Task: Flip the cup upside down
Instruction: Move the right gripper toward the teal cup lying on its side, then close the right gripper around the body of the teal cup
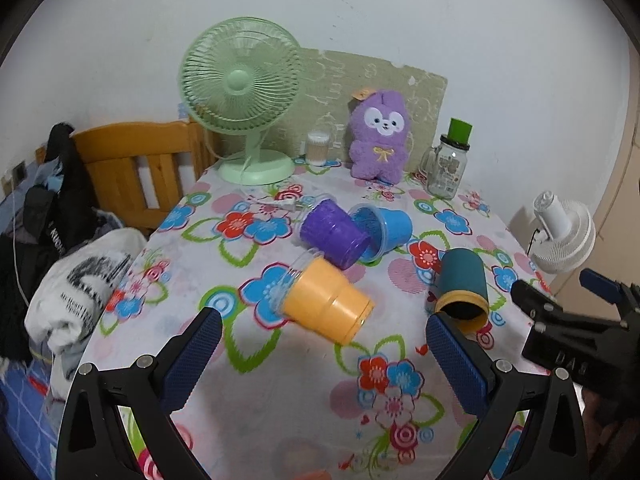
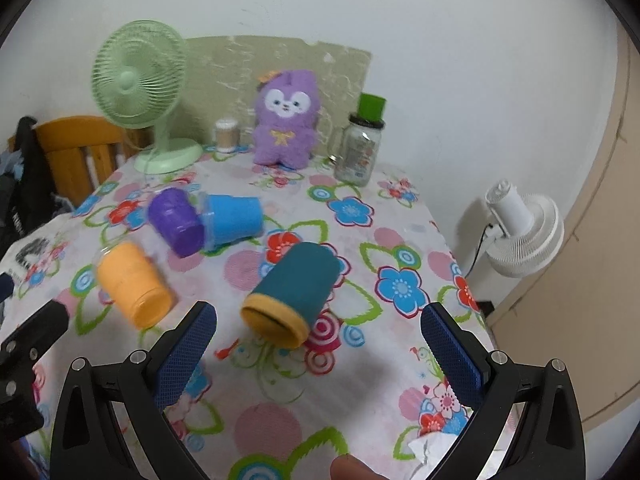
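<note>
Step in hand, by judgement: approach, before any grasp. The left gripper point(image 1: 324, 328) and right gripper point(image 2: 318, 326) both have jaws released and empty. Four cups lie on their sides on the surface point(image 2: 400, 240): orange cup point(image 1: 326, 302), purple cup point(image 1: 334, 236), blue cup point(image 1: 382, 230), teal cup point(image 2: 294, 290). The teal cup lies between the right jaws' line; next move likely calls for closing across its body, then rotating mouth-down. Motion blur obscures the orange cup's rim.
</note>
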Demonstrator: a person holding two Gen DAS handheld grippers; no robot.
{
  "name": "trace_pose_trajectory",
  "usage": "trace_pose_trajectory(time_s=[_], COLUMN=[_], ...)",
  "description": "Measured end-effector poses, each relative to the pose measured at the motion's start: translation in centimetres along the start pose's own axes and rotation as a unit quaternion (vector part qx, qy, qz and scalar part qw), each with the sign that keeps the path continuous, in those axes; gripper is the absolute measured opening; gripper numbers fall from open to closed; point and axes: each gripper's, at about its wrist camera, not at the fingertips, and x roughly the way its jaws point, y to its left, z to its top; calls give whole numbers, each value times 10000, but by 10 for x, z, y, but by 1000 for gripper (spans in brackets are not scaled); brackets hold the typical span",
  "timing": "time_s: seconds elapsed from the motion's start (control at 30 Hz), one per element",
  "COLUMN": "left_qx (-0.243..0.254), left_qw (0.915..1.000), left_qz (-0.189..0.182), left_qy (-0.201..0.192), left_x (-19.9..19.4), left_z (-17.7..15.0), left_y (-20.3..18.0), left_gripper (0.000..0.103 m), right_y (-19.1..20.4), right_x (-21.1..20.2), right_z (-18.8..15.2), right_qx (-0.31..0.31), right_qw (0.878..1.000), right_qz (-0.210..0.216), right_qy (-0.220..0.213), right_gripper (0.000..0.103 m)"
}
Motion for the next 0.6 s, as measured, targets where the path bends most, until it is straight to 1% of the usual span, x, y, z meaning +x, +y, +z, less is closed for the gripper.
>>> trace_pose_trajectory(time_s=[0.1, 0.17, 0.33, 0.47, 0.6], left_qx=[159, 200, 381, 584, 572], left_qw=[9998, 9996, 9988, 9974, 9973], left_qz=[-47, -68, -39, 14, -20], left_qy=[114, 162, 293, 413, 466], left_x=[19, 30, 57, 79, 88], left_z=[7, 10, 15, 20, 21], left_y=[-7, -11, -18, -25, -25], left_gripper=[103, 103, 103, 103, 103], right_y=[-5, -7, 0, 9, 8], right_x=[20, 34, 78, 106, 131], right_z=[6, 10, 19, 18, 18], right_qx=[55, 109, 334, 348, 527], right_qw=[9999, 9995, 9959, 9925, 9878], right_qz=[-65, -32, 331, 456, 596], right_qy=[140, 292, 774, 1083, 1337], right_gripper=[103, 103, 103, 103, 103])
